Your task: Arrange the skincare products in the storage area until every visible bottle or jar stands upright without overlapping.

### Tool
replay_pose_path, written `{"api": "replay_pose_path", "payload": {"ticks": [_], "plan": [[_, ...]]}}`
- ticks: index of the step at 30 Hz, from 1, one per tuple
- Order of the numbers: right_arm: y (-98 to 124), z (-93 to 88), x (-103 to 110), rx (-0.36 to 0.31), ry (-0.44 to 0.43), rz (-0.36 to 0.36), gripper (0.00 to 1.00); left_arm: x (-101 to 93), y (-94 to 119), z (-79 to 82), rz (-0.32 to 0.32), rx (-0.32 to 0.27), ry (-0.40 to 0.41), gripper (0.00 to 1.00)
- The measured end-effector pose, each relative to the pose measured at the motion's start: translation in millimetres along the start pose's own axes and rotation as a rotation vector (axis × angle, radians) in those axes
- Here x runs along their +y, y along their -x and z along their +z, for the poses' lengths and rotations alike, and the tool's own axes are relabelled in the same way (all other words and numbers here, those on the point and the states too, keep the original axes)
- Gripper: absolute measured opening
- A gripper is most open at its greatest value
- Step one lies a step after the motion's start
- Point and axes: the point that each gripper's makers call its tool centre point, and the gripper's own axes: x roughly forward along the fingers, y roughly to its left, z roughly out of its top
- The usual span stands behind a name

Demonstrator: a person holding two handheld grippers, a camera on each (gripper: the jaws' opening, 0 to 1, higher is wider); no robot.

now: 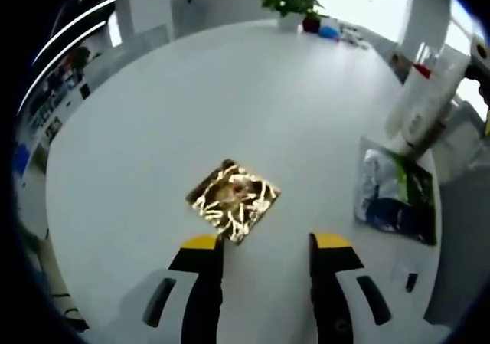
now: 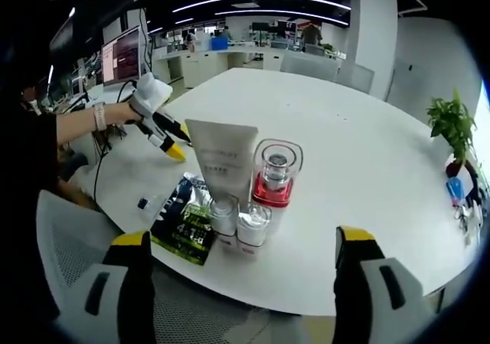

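My right gripper [image 2: 241, 263] is wide open and holds nothing; the white tube [image 2: 223, 160], red bottle [image 2: 274, 177] and two small jars [image 2: 237, 220] stand close together on the bench [image 2: 367, 152]. My left gripper [image 1: 266, 244] is open too, just by a shiny gold packet [image 1: 233, 199].

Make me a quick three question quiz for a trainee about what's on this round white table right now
1. True or false: the gold foil packet lies flat on the white table, just ahead of the left gripper.
2. Which item stands tallest in the cluster in front of the right gripper?
A. the white tube
B. the clear bottle with the red base
C. a small white jar
3. Fill in: the dark green packet lies ____ on the table beside the tube.

Key
1. True
2. A
3. flat
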Motion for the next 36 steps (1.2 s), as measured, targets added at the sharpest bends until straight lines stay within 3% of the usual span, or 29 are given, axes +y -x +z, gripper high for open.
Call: {"api": "replay_pose_path", "payload": {"ticks": [8, 21, 36], "plan": [[1, -1.1, -2, 0.002, -0.001, -0.005, 1.0, -12.3, -8, 6.0, -0.035, 0.001, -0.035, 0.3], [3, -5.5, -4, 0.018, 0.001, -0.015, 1.0, -27.2, -19, 24.3, -0.06, -0.02, -0.06, 0.26], [8, -3.4, -9, 0.021, 0.005, -0.027, 1.0, -31.1, -37, 50.3, -0.082, -0.022, -0.089, 0.24]]}}
